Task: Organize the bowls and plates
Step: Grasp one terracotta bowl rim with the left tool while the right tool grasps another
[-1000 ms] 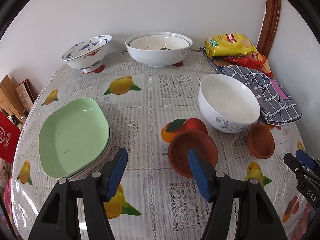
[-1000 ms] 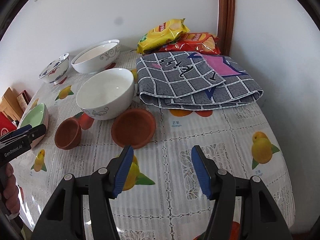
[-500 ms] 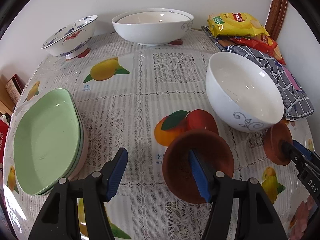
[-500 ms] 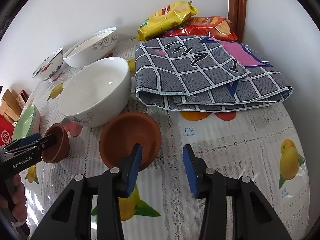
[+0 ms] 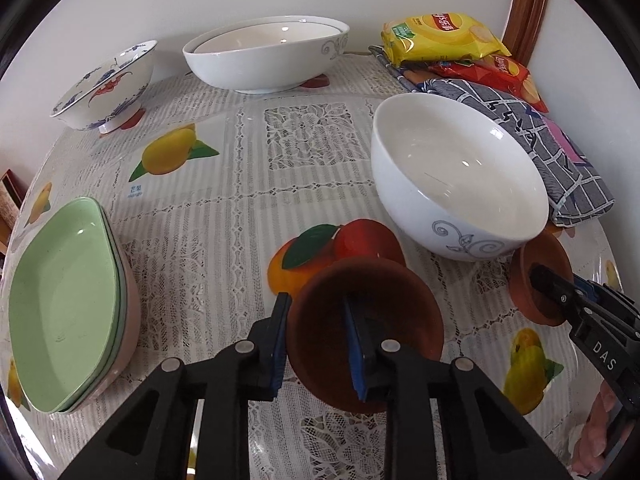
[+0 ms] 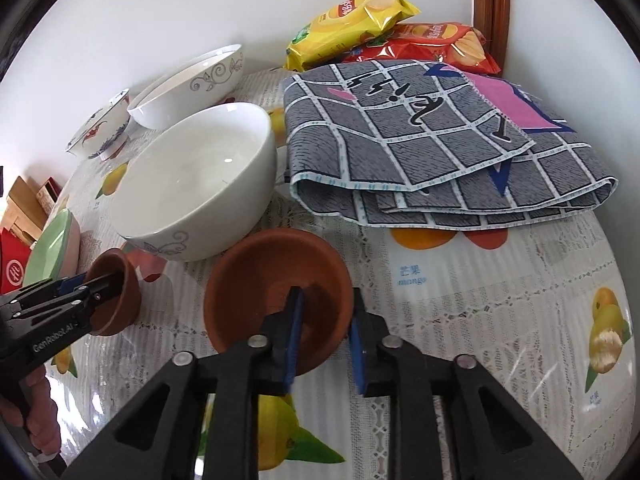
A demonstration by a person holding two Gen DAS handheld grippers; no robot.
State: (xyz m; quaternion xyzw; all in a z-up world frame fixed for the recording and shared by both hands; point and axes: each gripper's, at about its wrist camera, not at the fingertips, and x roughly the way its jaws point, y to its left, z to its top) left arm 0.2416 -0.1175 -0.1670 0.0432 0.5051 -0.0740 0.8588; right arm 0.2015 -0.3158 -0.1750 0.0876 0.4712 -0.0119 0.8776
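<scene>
Both claws are closing: the left gripper (image 5: 316, 342) straddling one round terracotta clay bowl's (image 5: 394, 312) rim, the right gripper (image 6: 326, 338) straddling a second terracotta bowl's (image 6: 264, 276) rim.

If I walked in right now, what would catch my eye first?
Two black clamps closing at once, each on the rim of a brown clay bowl near the table's front edge: the left gripper on one bowl, the right gripper on the other. Just behind them stands a big white bowl.
</scene>
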